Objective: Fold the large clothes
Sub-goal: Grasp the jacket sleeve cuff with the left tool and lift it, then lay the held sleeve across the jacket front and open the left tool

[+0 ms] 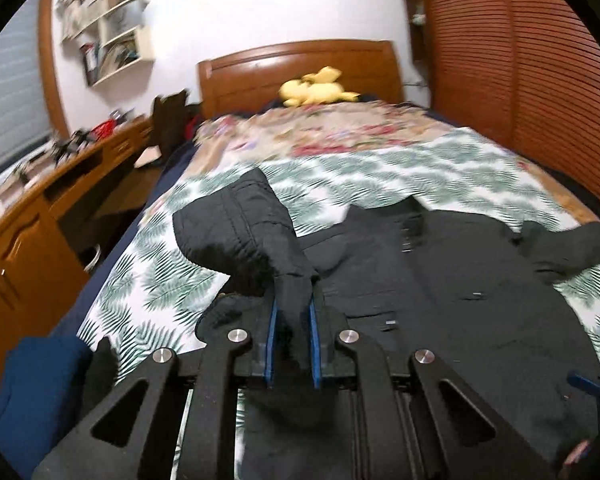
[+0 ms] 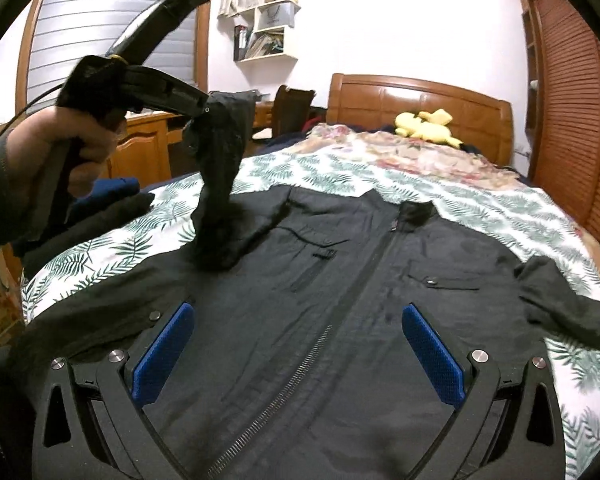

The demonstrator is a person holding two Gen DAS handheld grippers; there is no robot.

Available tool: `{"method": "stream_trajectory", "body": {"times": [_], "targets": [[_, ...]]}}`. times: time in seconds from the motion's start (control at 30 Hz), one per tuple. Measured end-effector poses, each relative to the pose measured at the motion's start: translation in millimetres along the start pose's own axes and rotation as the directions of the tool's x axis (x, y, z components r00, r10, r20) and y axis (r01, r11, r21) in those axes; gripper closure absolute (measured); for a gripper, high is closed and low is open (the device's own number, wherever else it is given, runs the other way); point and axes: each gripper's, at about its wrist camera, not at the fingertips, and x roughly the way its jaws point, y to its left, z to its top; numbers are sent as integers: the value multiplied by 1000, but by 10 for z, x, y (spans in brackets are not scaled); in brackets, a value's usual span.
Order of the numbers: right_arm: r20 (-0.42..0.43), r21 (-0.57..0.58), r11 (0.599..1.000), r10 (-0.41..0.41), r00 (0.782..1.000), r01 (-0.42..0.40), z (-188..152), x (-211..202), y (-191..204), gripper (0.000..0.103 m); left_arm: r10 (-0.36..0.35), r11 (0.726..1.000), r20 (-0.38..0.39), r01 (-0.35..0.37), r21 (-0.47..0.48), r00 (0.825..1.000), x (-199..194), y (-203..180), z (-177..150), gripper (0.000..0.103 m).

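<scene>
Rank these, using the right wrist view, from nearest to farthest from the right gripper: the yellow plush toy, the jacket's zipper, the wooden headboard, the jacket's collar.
1. zipper: between the open jaws of the right gripper, on the black jacket.
2. collar: farther up the jacket, centre right.
3. yellow plush toy: at the far end of the bed.
4. wooden headboard: directly behind the toy.

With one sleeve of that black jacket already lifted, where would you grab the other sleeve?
Probably at the cuff end of the flat sleeve, coming from the bed's right side: it lies spread outward on the leaf-print sheet, its end loose and bunched enough to pinch.
</scene>
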Motion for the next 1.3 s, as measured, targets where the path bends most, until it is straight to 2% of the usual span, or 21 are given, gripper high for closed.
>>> {"method": "stream_trajectory", "body": {"times": [0.27, 0.33, 0.4, 0.53, 0.67, 0.83, 1.0, 1.1, 1.17, 1.3], "targets": [[23, 57, 997, -53, 998, 52, 20, -372, -124, 0, -112, 992, 32, 110, 63, 993, -362, -468, -69, 89], [21, 64, 996, -71, 997, 69, 7, -428, -140, 0, -119, 991, 24, 117, 65, 993, -397, -539, -85, 88], [20, 69, 994, -87, 996, 85, 7, -473, -136, 0, -119, 992, -1, 119, 48, 993, -425, -554, -166, 81], [12, 78, 992, -102, 995, 100, 11, -516, -87, 0, -168, 986, 23, 167, 21, 986, -619, -550, -314, 54], [-2, 86, 991, -106, 994, 106, 11, -531, -21, 0, -159, 987, 51, 158, 31, 986, -783, -515, -487, 53], [-33, 102, 991, -87, 996, 90, 28, -489, 7, 0, -110, 994, 78, 107, 37, 991, -863, -398, -741, 50], [-62, 98, 992, -74, 995, 80, 84, -330, -4, 2, -142, 989, 70, 144, -33, 987, -838, -128, -1030, 50], [-86, 83, 995, -54, 995, 61, 103, -198, 24, 6, -136, 989, 68, 139, -48, 988, -801, 2, -1187, 50], [-107, 70, 997, -25, 994, 33, 96, -121, 49, 18, -132, 989, 57, 135, -59, 990, -775, 70, -1280, 50], [-145, 56, 998, 3, 989, 5, 88, 22, 110, 26, -142, 985, 53, 147, -92, 988, -822, 204, -1381, 50]]}}
